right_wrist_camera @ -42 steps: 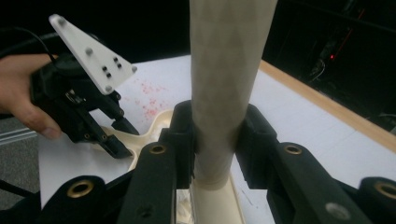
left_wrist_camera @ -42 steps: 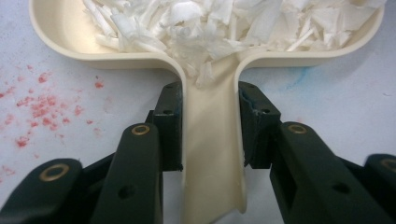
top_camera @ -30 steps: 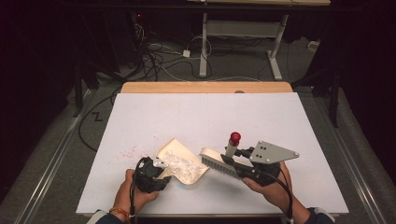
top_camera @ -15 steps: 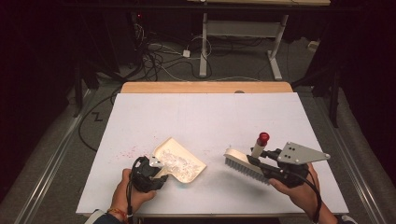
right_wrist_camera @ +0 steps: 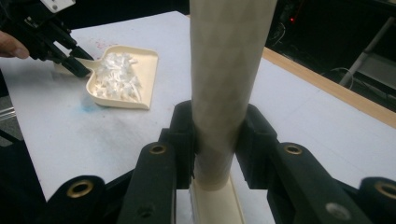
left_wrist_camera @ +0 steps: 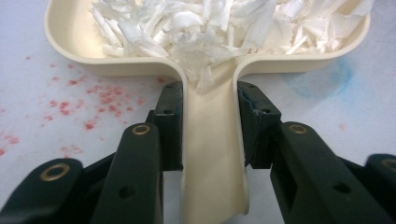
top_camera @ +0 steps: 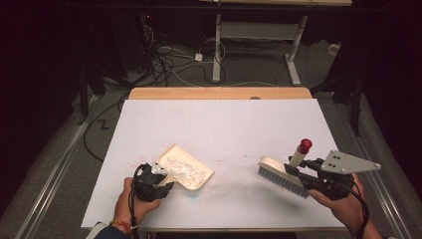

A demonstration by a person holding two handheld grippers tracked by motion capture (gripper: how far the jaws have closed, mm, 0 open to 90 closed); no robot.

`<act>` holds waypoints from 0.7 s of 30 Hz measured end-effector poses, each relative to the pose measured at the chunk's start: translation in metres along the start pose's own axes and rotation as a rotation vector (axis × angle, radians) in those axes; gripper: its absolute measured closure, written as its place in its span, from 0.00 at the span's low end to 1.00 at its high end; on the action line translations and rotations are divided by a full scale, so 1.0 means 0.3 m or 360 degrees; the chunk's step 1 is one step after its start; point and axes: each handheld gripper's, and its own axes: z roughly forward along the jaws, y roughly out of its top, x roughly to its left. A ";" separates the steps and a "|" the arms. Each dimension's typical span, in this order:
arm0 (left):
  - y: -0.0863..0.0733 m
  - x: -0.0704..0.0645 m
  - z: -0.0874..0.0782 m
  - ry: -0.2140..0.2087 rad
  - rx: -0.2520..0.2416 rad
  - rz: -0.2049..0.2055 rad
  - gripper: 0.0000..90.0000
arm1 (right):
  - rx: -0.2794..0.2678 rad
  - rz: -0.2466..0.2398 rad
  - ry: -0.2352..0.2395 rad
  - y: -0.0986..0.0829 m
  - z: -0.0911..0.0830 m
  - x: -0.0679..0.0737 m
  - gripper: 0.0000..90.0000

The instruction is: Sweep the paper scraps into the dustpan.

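The dustpan (top_camera: 186, 172) lies flat on the white table (top_camera: 224, 124), just ahead of the left gripper (top_camera: 154, 181), its scoop loaded with white paper shreds (left_wrist_camera: 224, 28). The left gripper pinches the pan's narrow handle (left_wrist_camera: 212, 154), one jaw on each side of it, as the left gripper view makes plain; holding it there probably keeps the pan steady and level so the shreds do not spill. A scatter of red flecks (left_wrist_camera: 88, 107) marks the table to that gripper's left, and a faint blue smudge (left_wrist_camera: 322, 79) sits to its right, beside the pan's rim.

Between the two tools the tabletop is bare apart from a greyish scuff (top_camera: 239, 186).

Further right, well apart from the pan, the right gripper (top_camera: 311, 174) is pressed onto the cream handle of a brush (top_camera: 281, 174), with the handle (right_wrist_camera: 224, 84) rising straight between its jaws. The brush's bristles face down toward the table ahead of this gripper, and the handle's red tip (top_camera: 304, 145) points up. It appears lifted off the surface, a judgement only; sweeping looks finished, since no loose shreds lie outside the pan.
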 end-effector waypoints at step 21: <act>-0.028 0.117 -0.029 0.0124 -0.0097 -0.0210 0.70 | 0.0132 0.0033 0.0094 -0.038 -0.089 -0.028 0.79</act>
